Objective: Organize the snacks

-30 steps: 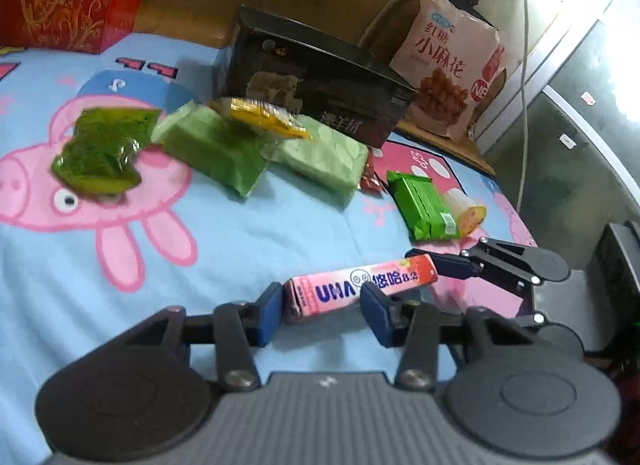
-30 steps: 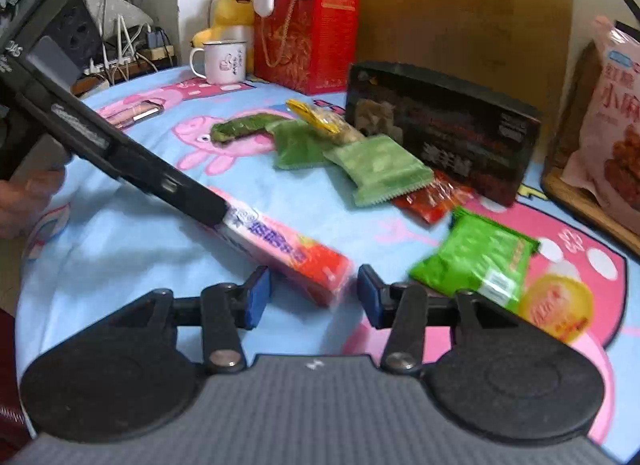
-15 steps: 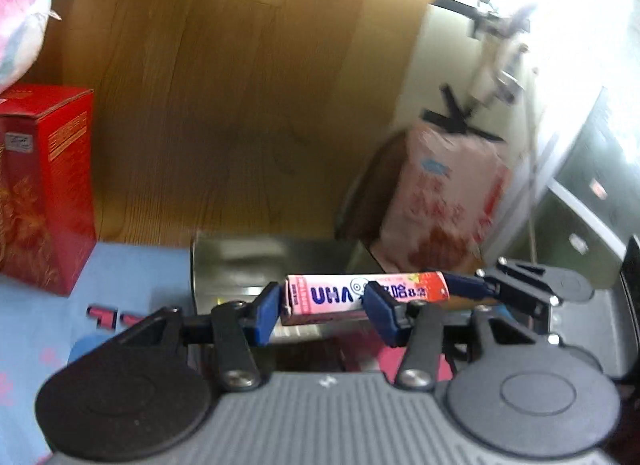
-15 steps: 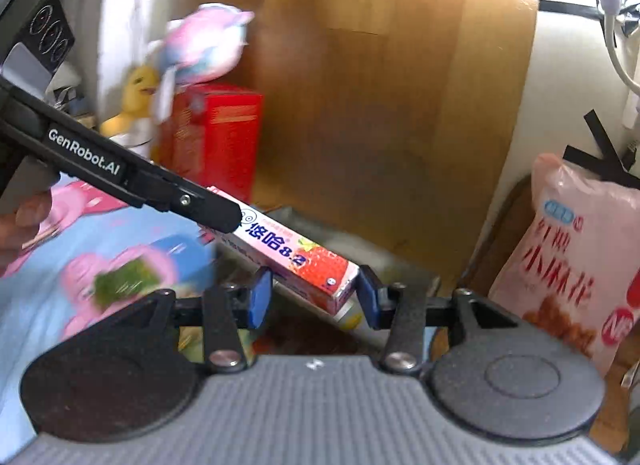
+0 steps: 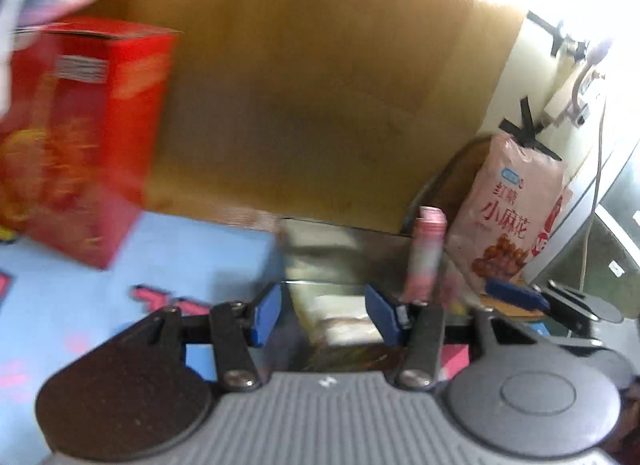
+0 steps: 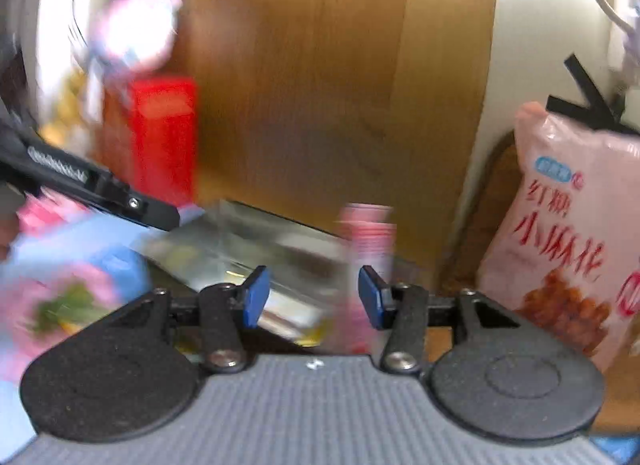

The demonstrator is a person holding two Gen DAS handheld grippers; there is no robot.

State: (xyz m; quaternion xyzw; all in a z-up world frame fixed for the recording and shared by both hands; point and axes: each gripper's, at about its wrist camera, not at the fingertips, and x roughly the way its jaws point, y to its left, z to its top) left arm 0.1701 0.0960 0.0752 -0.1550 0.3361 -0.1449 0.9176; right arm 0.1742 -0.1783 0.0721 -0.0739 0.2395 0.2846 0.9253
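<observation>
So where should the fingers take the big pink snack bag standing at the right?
The pink snack bag stands upright with a bulging body, so it is probably best to pinch its flatter top edge, coming down from above.

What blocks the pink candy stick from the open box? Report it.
Nothing visible. The pink candy stick stands on end at the right end of the open box; blur hides whether it is inside.

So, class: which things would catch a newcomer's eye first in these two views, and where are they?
A pink candy pack stands on end over the open black box, just beyond the right tool, whose jaws are opening. A red box glows at left; a pink snack bag leans at right.
</observation>
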